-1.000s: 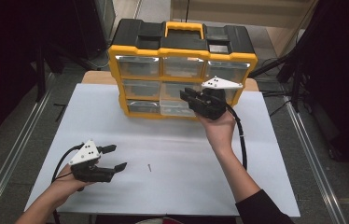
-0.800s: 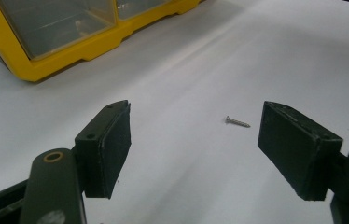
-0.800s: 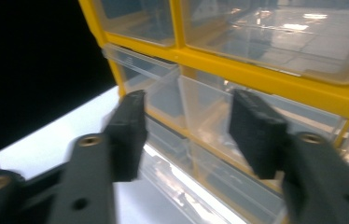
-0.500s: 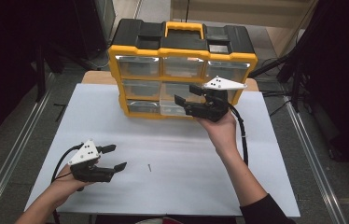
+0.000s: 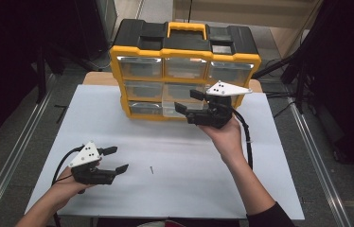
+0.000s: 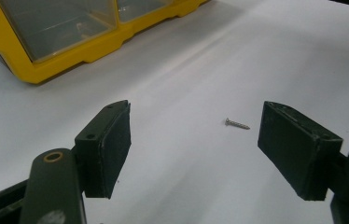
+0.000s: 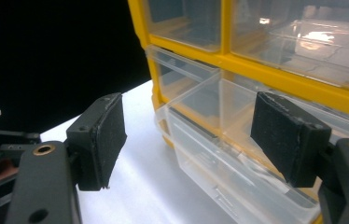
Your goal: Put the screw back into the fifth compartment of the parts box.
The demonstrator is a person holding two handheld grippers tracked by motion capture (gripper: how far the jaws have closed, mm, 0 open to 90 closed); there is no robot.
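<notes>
drawer (image 5: 180, 106), clear plastic, stands pulled out of the bottom row of the yellow organizer (image 5: 184, 71) at the table's (image 5: 284, 179) far edge; the right gripper (image 5: 191, 101) has just been opening its jaws, now spread wide at the drawer's front, pads not pressing it. left gripper (image 5: 116, 158), near the front left corner, is spread wide and empty, with one screw (image 5: 151, 169) on the table just beyond. two grippers, one organizer, one screw.

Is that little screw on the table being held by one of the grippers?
No, the screw lies loose on the white table, between the open left gripper jaws.
</notes>
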